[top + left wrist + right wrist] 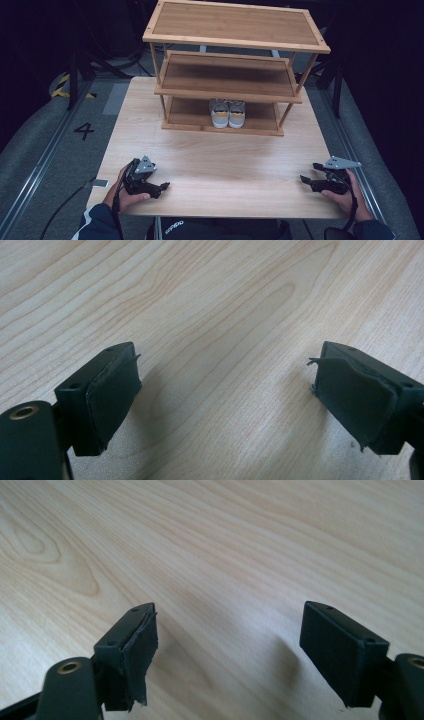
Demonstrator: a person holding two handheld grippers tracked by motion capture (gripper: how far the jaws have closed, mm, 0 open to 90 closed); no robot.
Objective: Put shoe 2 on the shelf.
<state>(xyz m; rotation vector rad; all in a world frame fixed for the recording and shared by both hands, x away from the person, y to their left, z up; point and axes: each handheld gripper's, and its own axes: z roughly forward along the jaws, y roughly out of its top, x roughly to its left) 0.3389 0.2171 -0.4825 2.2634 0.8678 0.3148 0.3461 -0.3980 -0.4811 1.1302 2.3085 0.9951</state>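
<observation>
Studio-type recording lab: dark surround, stand legs [85,62] and floor numeral "4" [84,131] left of the wooden table [210,165].

Wooden table [215,165], three-tier bamboo rack [230,70], apparently grey-yellow shoes [227,114] on bottom shelf

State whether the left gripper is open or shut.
Open: the left gripper has its jaws wide apart over the bare table, holding nothing.

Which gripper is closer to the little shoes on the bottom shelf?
Left, by a little. The shoes sit mid-table on the rack's bottom shelf. The left gripper rests near the front-left edge; the right gripper is at the front-right edge, slightly farther. Both have open jaws.
</observation>
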